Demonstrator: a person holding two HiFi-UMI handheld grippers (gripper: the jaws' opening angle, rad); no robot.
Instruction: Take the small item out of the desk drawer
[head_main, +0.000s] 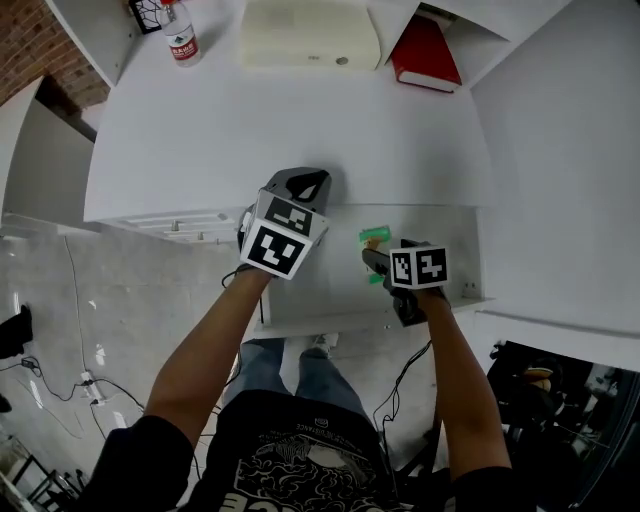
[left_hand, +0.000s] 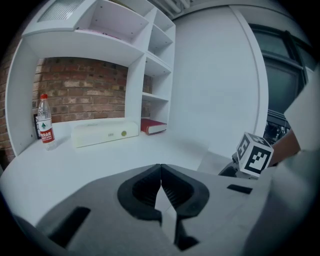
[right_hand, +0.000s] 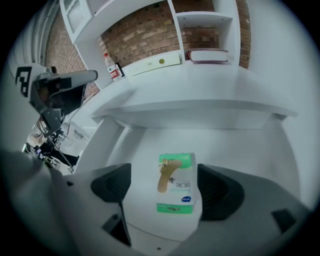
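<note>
I'm looking down on a white desk (head_main: 250, 140) w/ its drawer (head_main: 335, 322) pulled open at approx 5 o'clock of the desktop. The small item, a white box w/ green bands and a plaster pic on its face (right_hand: 176, 182), is lying flat on the drawer floor, towards the drawer's right half.

I'm holding the right gripper (right_hand: 165, 186) low inside the drawer. Its 2 jaws are standing wide apart w/ the box sitting between them. The box is lying much nearer the pad at 3 o'clock than the 1 at 9 o'clock. I can't tell whether that near pad is touching it. Nothing is being clamped yet.

The left gripper (left_hand: 160, 169) is hovering over the desk's front edge, just at 10 o'clock of the box in the head view. Its jaws are meeting at the tips, w/ nothing between them. It's pointing across the desktop towards the back shelves (left_hand: 145, 60).

Along the back of the desk, 3 things are standing well apart from the drawer: a water bottle w/ red cap (head_main: 181, 36) at 11 o'clock, a long cream-coloured unit (head_main: 310, 45) at 12 o'clock, and a red book (head_main: 425, 55) at 1 o'clock, lying flat in a shelf bay. A brick wall (left_hand: 85, 90) is showing behind the shelves. Cables (head_main: 85, 385) are trailing on the floor at 8 o'clock.
</note>
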